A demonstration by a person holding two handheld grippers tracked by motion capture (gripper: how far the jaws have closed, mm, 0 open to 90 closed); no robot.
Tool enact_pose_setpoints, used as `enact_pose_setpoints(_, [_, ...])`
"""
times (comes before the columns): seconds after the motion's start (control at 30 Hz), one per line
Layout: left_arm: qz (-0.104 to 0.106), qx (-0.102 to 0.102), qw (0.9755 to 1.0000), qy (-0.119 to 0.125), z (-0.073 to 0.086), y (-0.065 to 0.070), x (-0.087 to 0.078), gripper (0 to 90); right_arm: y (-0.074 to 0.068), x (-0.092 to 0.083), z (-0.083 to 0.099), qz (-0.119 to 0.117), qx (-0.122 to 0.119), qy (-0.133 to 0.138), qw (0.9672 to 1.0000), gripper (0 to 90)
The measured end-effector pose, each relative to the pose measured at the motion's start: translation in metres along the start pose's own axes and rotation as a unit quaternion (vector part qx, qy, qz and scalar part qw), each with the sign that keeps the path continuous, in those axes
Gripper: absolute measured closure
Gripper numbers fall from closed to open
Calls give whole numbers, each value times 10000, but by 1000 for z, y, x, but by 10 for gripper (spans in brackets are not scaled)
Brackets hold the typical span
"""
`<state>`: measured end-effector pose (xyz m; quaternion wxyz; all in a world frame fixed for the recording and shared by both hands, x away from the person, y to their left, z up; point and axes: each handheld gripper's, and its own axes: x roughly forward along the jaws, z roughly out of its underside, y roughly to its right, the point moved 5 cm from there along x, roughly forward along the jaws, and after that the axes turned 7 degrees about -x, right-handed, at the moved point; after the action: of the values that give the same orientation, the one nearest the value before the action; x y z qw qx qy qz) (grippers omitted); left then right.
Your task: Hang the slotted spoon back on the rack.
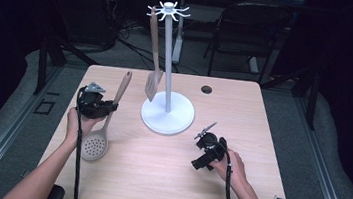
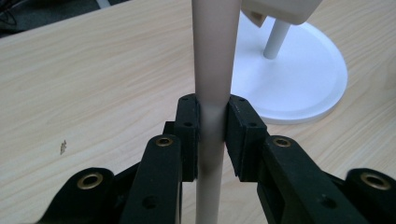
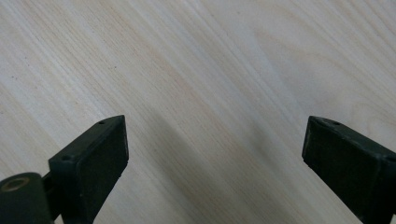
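Beige, smooth skimmer spoon [image 1: 103,129], round perforated bowl lower left, handle angled upper right, is pinched by the left hand-held gripper [image 2: 212,135]; the right hand-held gripper [image 3: 215,154] is spread.

High view overhead facing forward, gripper views close above shared table [image 1: 166,174]

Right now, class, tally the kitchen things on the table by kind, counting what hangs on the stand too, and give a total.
Skimmer: 1
Spatula: 1
Stand: 1
Total: 3
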<state>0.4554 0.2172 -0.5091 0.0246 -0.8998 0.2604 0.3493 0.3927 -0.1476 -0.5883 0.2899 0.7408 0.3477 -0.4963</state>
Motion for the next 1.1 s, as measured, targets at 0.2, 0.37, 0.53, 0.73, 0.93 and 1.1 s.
enact_pose_setpoints(0.2, [108,93,9998,136,-4,5,-5,755,0,1,0,-32,20,14,10000,68])
enact_pose_setpoints(0.37, [190,156,9997,67,-8,9,-6,755,0,1,0,-34,4,-9,10000,68])
enact_pose_setpoints(0.53, [334,209,9992,-51,-16,13,-8,755,0,1,1,-25,32,16,10000,68])
enact_pose_setpoints(0.73, [346,381,9986,-141,-25,23,-12,755,0,1,1,-48,44,5,10000,68])
enact_pose_setpoints(0.93, [399,481,9975,-338,-33,31,-13,756,-2,2,1,-52,93,53,9999,68])
enact_pose_setpoints(1.1, [416,564,9964,-472,-40,34,-16,756,0,1,1,-35,18,-51,10000,69])
